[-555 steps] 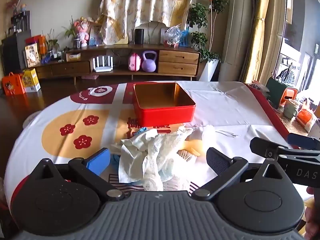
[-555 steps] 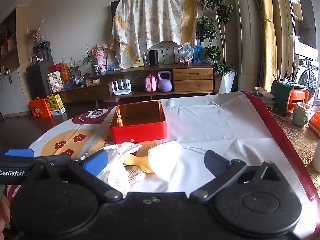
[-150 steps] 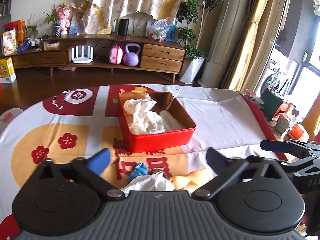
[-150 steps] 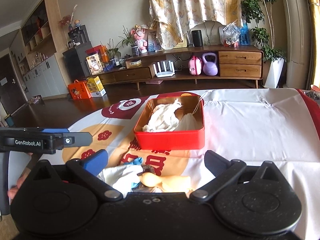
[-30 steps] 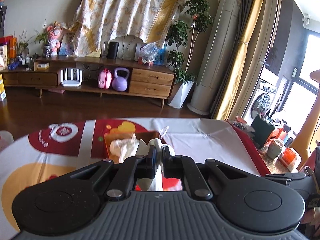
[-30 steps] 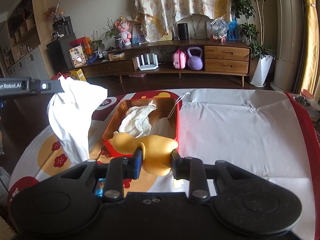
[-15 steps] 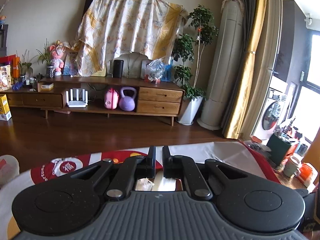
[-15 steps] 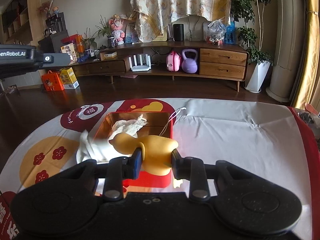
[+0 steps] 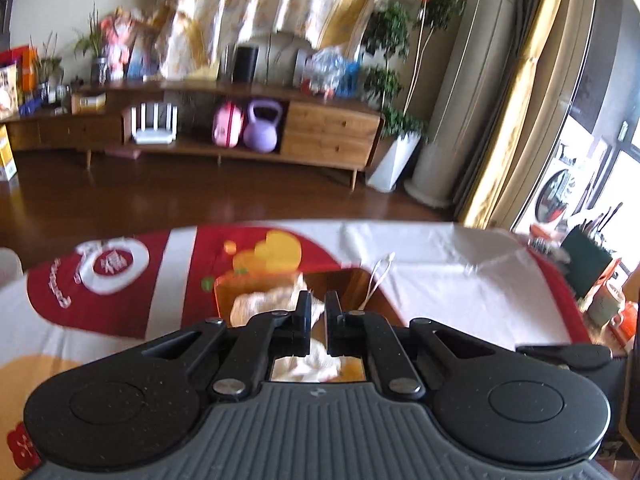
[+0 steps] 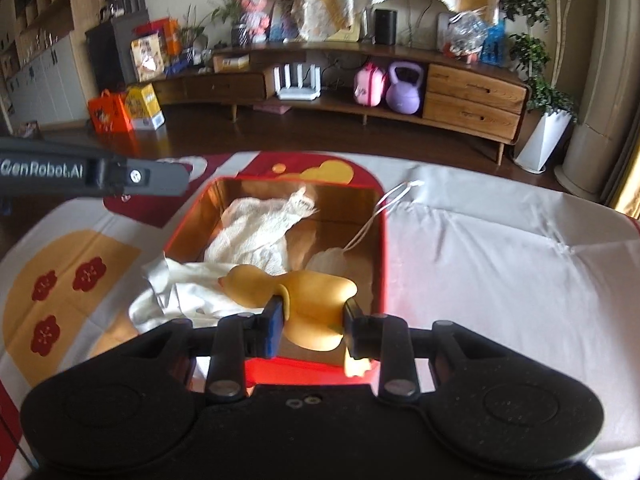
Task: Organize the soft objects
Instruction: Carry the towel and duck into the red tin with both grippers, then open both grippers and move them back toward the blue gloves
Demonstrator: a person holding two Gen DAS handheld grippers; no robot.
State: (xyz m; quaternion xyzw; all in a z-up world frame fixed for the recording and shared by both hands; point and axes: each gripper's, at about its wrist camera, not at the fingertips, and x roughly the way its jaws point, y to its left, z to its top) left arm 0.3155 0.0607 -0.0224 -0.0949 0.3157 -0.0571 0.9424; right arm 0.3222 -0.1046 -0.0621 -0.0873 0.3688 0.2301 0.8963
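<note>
A red tin box (image 10: 382,240) stands on the table, with a lace cloth (image 10: 256,232) and a small white pouch (image 10: 328,260) on a string inside. My right gripper (image 10: 314,314) is shut on a yellow rubber duck (image 10: 316,296), held over the box's near edge. A white cloth (image 10: 188,288) lies draped over the box's near left corner. My left gripper (image 9: 316,312) is shut above the box (image 9: 224,284). Its side bar (image 10: 92,174) shows up left, apart from the cloth. White fabric (image 9: 304,364) shows under its fingers.
The table wears a cloth (image 10: 500,260) printed white, red and yellow. At its right edge stand a green holder (image 9: 584,256) and a mug (image 9: 608,300). Beyond the far edge are a dark floor and a wooden sideboard (image 10: 472,92).
Both grippers came forward and down over the box. The white cloth that hung from my left gripper a second ago now lies across the box's near left corner. The duck stays gripped.
</note>
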